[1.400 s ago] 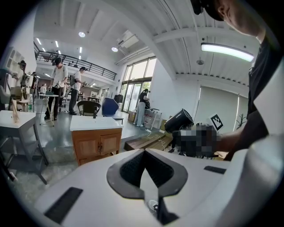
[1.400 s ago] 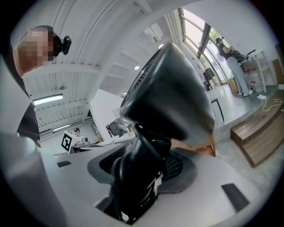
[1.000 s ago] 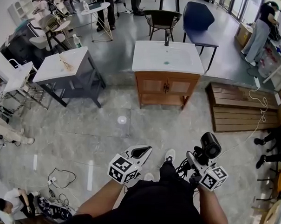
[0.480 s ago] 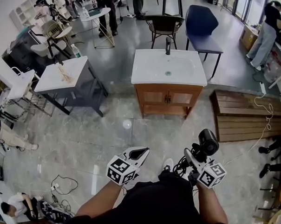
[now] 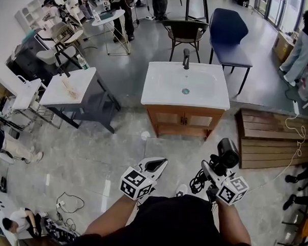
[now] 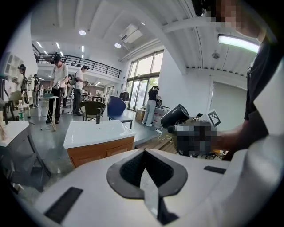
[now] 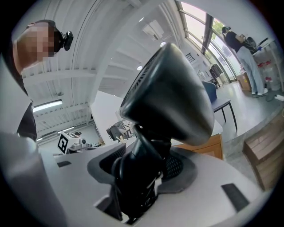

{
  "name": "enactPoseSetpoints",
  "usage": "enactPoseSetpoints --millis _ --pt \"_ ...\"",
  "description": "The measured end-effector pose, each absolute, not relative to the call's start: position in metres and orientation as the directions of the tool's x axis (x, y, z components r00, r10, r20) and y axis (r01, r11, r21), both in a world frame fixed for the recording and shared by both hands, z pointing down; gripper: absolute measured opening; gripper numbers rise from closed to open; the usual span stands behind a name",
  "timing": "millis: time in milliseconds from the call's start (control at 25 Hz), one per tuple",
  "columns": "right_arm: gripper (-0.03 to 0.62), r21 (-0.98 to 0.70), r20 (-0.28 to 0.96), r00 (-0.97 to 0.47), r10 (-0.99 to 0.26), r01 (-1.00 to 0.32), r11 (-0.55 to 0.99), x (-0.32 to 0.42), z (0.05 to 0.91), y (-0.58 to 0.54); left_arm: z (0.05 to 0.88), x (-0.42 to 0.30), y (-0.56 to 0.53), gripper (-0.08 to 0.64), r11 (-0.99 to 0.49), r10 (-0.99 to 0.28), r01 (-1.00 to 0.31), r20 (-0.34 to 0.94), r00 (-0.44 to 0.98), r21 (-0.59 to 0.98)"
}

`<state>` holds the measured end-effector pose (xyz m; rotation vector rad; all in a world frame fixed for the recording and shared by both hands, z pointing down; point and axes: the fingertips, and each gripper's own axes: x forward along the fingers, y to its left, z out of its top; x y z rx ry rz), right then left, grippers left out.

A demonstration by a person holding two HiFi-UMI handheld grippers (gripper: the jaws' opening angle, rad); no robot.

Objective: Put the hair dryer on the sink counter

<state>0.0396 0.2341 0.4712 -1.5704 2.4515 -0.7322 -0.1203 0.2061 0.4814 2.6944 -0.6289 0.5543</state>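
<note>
A black hair dryer (image 5: 227, 152) stands upright in my right gripper (image 5: 213, 172), which is shut on its handle; its cord loops hang beside the jaws. In the right gripper view the dryer's body (image 7: 168, 102) fills the middle above the gripper (image 7: 142, 166). My left gripper (image 5: 156, 166) is held beside it at the left, shut with nothing in it; its pads meet in the left gripper view (image 6: 144, 155). The white sink counter (image 5: 163, 92) on a wooden cabinet stands ahead across the floor, also seen in the left gripper view (image 6: 86, 135), where the dryer (image 6: 177, 116) shows at the right.
A black faucet (image 5: 186, 57) stands at the counter's back edge. A grey table with a white top (image 5: 69, 85) is to the left, a wooden platform (image 5: 275, 138) to the right. A chair (image 5: 186, 29) and a blue seat (image 5: 229, 31) stand behind. Cables (image 5: 69, 198) lie on the floor.
Both grippers have travelled forward together toward the sink counter, which now sits lower and larger in the head view. The hair dryer stays held in the right gripper.
</note>
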Motion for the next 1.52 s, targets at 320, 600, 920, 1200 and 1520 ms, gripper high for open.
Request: enactPoseSetpoints --millis 320,600,920,1200,1520 --pt "0.210 -0.510 0.157 -0.484 -0.861 -0.786 0.349 0.070 0.491 0.199 0.490 -0.083 0.170 0.000 -0.836 -0.368 -0.504 0.462 0.807 0.215" --pt "0.210 -0.519 0.167 -0.488 -0.857 -0.782 0.344 0.085 0.498 0.187 0.493 -0.063 0.150 0.000 -0.844 -0.341 -0.490 0.488 0.804 0.219" --pt "0.210 -0.513 0.194 -0.440 -0.877 -0.807 0.291 0.105 0.503 0.161 0.502 -0.041 0.113 0.000 -0.868 -0.284 -0.439 0.492 0.823 0.232" --pt "0.210 -0.478 0.204 -0.397 -0.895 -0.838 0.263 0.120 0.497 0.100 0.490 -0.020 0.039 0.000 -0.893 -0.270 -0.396 0.447 0.852 0.215" --pt "0.210 -0.421 0.218 -0.375 -0.901 -0.869 0.260 0.109 0.491 0.010 0.486 -0.031 -0.053 0.000 -0.902 -0.251 -0.372 0.434 0.865 0.220"
